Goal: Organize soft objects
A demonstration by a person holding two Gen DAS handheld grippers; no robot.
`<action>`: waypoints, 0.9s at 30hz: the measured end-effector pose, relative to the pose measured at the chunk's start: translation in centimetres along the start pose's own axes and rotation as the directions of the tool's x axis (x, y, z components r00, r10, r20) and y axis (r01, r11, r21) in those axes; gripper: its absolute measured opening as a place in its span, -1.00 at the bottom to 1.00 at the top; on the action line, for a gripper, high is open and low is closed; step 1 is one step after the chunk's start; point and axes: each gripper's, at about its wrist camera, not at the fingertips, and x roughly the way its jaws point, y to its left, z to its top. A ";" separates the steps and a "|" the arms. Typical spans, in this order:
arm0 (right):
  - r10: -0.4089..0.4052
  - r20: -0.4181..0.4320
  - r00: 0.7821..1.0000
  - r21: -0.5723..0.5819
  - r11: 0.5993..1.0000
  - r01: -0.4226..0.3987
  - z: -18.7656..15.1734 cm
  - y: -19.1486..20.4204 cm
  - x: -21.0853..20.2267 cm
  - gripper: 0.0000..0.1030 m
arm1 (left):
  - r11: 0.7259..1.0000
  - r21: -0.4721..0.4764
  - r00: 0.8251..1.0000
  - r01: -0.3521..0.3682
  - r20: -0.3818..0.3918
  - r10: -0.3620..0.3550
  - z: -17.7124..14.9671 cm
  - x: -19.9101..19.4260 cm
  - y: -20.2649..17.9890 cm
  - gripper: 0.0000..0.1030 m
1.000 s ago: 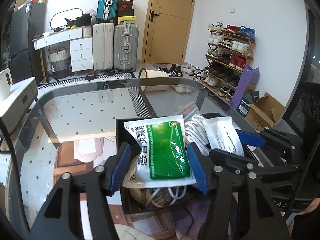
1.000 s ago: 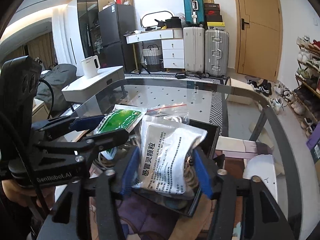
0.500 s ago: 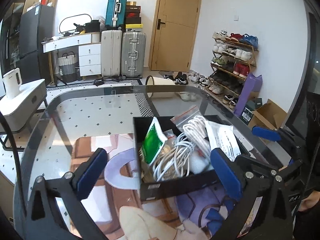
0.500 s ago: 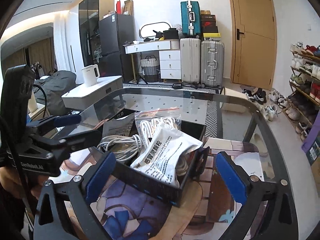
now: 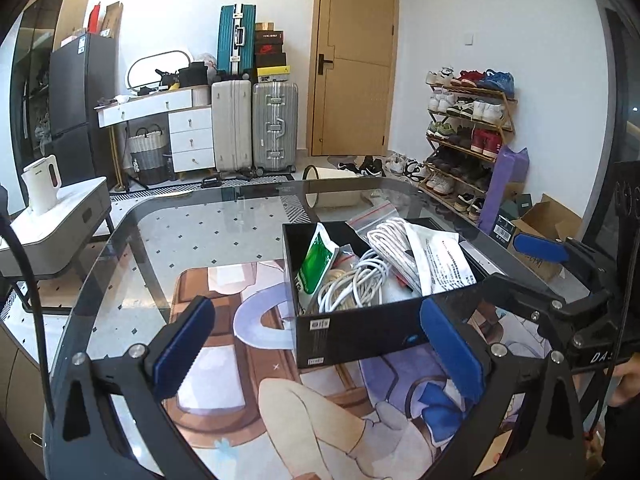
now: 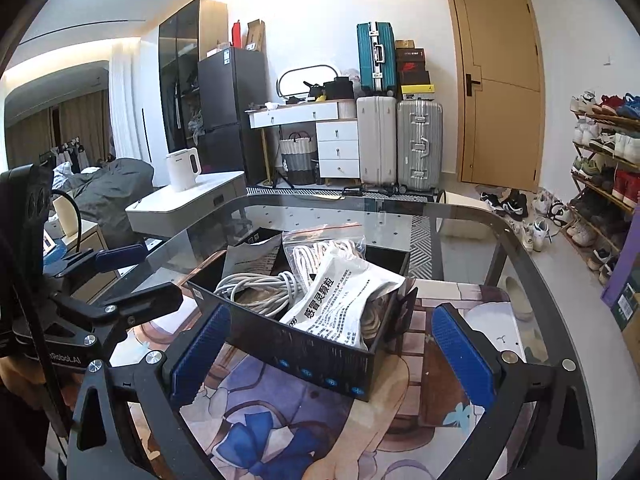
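Both my grippers, left (image 5: 316,354) and right (image 6: 330,354), stood wide open, empty. White packet (image 6: 340,304) leaned over rim of black box (image 6: 304,354), green packet (image 5: 316,260) upright inside; either could slide out if box bumped.

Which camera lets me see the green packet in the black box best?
The left wrist view. There the green packet stands on edge against the near left wall of the black box, its green face showing. In the right wrist view only a grey shaded side of a packet shows at the far left, no green.
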 end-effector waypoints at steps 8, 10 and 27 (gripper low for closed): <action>-0.012 0.019 1.000 0.016 1.000 0.012 -0.9 -0.3 -0.7 0.99 | 1.000 -0.010 1.000 -0.020 0.006 0.020 -1.3 0.1 0.4 1.00; -0.018 0.023 1.000 0.014 1.000 0.018 -1.0 -0.4 -0.7 0.99 | 1.000 -0.005 1.000 -0.024 0.017 0.024 -1.4 0.0 0.4 1.00; -0.052 0.071 0.996 -0.028 0.998 0.055 -2.1 0.5 -1.5 0.99 | 0.999 -0.030 0.997 -0.015 0.071 0.017 -2.3 -0.7 0.6 1.00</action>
